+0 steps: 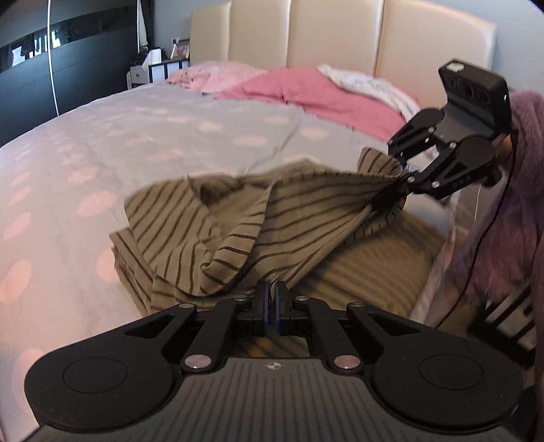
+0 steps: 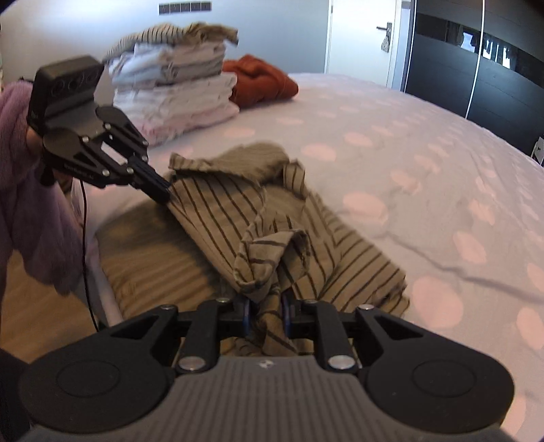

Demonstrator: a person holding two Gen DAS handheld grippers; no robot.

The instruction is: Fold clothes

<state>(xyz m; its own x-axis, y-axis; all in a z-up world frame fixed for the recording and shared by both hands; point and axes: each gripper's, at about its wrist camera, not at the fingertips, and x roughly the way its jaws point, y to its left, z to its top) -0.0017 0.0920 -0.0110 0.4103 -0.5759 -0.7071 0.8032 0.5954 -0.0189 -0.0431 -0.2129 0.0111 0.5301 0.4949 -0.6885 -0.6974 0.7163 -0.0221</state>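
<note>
Striped tan shirt point(image 1: 282, 217) lay bunched at the near edge of the bed point(image 1: 142, 142), its hem lifted. My left gripper point(image 1: 271, 299) pinched one corner tight; my right gripper point(image 2: 267, 312) stood narrowly parted with cloth bunched between. I judged the fold needed both corners carried across level, then the crease smoothed flat.

pink pillows point(image 1: 306, 91) by cream headboard point(image 1: 340, 30); dark wardrobe point(image 2: 476, 64).
</note>
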